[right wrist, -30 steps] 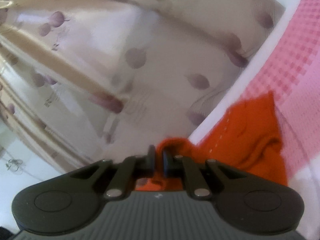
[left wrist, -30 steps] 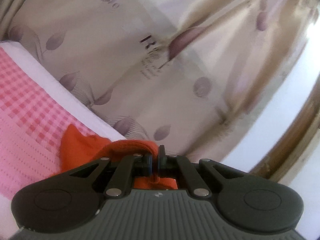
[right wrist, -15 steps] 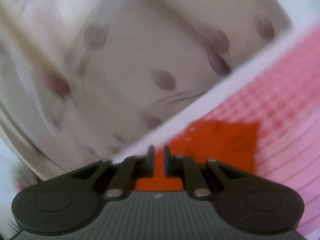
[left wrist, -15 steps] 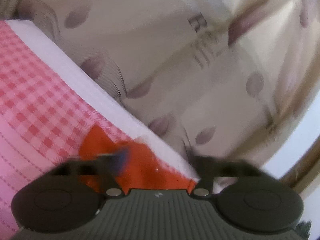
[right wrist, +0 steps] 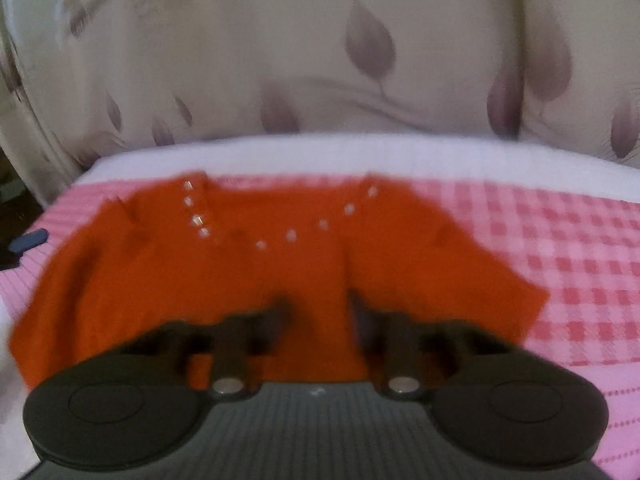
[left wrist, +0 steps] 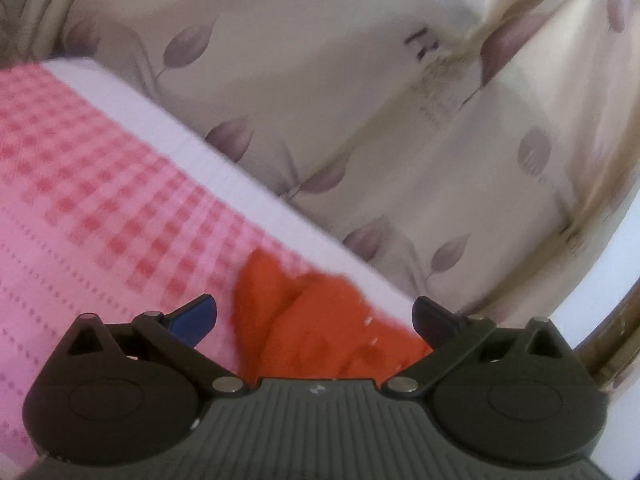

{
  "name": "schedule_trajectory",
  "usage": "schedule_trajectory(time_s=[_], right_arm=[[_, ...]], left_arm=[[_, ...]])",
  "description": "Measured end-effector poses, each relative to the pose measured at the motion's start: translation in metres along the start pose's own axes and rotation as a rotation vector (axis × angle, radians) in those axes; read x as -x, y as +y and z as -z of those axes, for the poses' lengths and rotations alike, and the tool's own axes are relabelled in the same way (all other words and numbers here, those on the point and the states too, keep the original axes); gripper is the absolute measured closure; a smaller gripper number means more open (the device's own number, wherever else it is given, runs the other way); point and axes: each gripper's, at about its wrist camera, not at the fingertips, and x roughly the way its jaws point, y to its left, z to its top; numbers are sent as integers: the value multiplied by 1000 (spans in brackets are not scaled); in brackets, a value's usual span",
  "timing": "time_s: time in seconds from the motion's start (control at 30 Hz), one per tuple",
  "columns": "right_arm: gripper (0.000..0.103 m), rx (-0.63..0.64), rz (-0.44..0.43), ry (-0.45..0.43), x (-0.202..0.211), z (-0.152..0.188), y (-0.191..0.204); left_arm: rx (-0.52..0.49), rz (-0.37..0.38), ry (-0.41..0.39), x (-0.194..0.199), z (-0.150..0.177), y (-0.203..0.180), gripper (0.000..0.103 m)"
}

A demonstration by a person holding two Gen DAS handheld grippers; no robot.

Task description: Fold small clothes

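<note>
A small orange top (right wrist: 248, 264) with a row of pale studs along its neckline lies spread flat on the pink checked cloth (right wrist: 560, 248). My right gripper (right wrist: 318, 312) is open over its near edge and holds nothing; the view is blurred. In the left wrist view a corner of the orange top (left wrist: 320, 328) lies between the fingers of my left gripper (left wrist: 314, 314), which is wide open and empty. A blue fingertip of the left gripper (right wrist: 30, 240) shows at the far left of the right wrist view.
The pink checked cloth (left wrist: 80, 208) has a white border (left wrist: 240, 184) along its far edge. Right behind it hangs a beige curtain with purple leaves (left wrist: 360, 100), also seen in the right wrist view (right wrist: 360, 60).
Both grippers were shut on the orange top and holding it up. They have let go and opened, and the top now lies spread on the cloth. The right view has swung to face it.
</note>
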Motion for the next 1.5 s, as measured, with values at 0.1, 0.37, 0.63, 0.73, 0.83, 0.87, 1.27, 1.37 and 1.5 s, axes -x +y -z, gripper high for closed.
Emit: schedule_trajectory(time_s=[0.1, 0.37, 0.63, 0.73, 0.83, 0.87, 1.27, 1.37, 1.5], right_arm=[[93, 36, 44, -102, 23, -3, 5], [97, -106, 106, -181, 39, -13, -43], [40, -156, 12, -167, 31, -12, -47], [26, -47, 3, -107, 14, -9, -29], [91, 68, 74, -35, -6, -1, -11], [91, 91, 94, -61, -4, 1, -8], [97, -26, 248, -168, 2, -3, -50], [95, -122, 238, -282, 38, -3, -49], [95, 39, 153, -281, 64, 9, -5]], left_arm=[[-21, -10, -6, -1, 6, 3, 1], [-94, -24, -27, -11, 13, -7, 1], [-37, -28, -20, -19, 22, 4, 1], [-45, -41, -29, -19, 25, 3, 1], [-79, -53, -57, -17, 27, -2, 1], [-94, -56, -75, -14, 28, -4, 0], [-123, -103, -117, -13, 29, -7, 0], [-83, -112, -118, -13, 29, 0, 0], [-99, -135, -112, -13, 31, -2, 0]])
